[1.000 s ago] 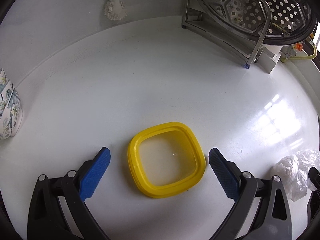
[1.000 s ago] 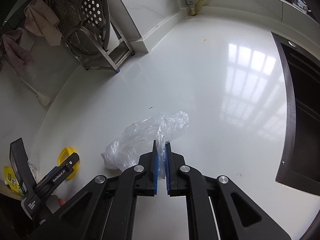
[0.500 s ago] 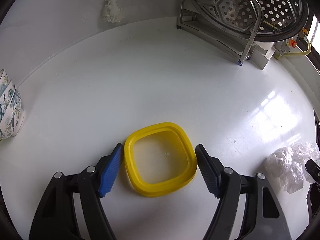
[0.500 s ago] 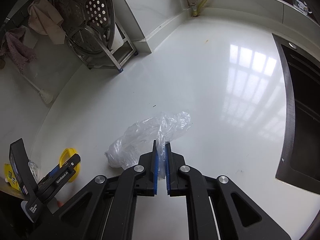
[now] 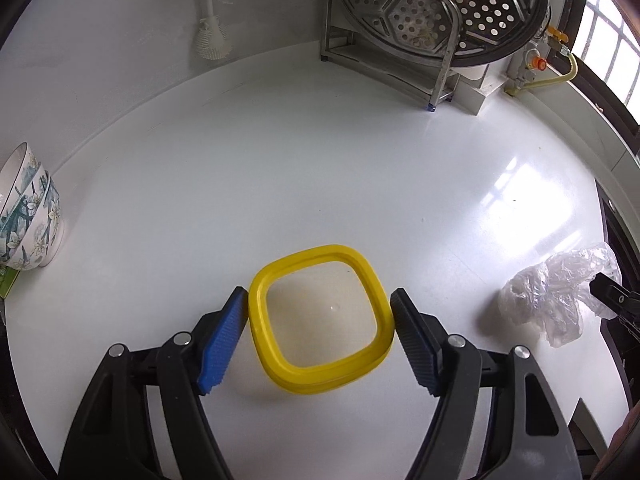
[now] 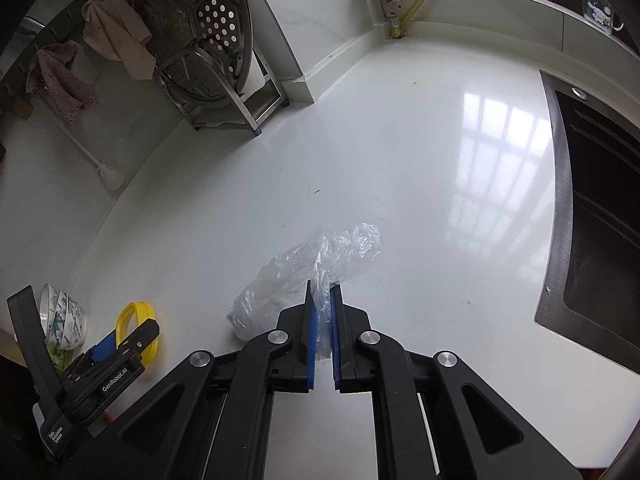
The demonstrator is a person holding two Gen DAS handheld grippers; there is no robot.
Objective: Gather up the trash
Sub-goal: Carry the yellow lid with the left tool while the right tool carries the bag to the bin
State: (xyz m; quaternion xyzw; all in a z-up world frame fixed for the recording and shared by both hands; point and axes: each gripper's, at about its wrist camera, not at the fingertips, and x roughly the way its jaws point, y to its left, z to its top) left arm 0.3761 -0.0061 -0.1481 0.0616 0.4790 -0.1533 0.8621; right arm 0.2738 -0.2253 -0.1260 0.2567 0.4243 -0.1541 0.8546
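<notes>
A square yellow lid (image 5: 320, 376) with a clear middle sits between the blue pads of my left gripper (image 5: 318, 296), which press on its left and right edges just over the white counter (image 5: 320, 160). A crumpled clear plastic bag (image 6: 320, 256) is pinched between the pads of my right gripper (image 6: 323, 288), and its bulk trails onto the counter ahead and to the left. In the left wrist view the bag (image 5: 548, 300) lies at the right edge. The right wrist view shows the left gripper (image 6: 120, 344) and the lid (image 6: 134, 312) at lower left.
Stacked flowered bowls (image 5: 32, 220) stand at the left edge. A metal rack with perforated steel plates (image 5: 420, 20) stands against the back wall beside a white brush (image 5: 212, 40). A black hob (image 6: 600, 200) is sunk into the counter on the right. Cloths (image 6: 116, 36) hang at the back.
The left jaws came in from wide apart until both pads touch the yellow lid, and that view has pulled back and up. The right gripper has drawn back slightly, still pinching the bag.
</notes>
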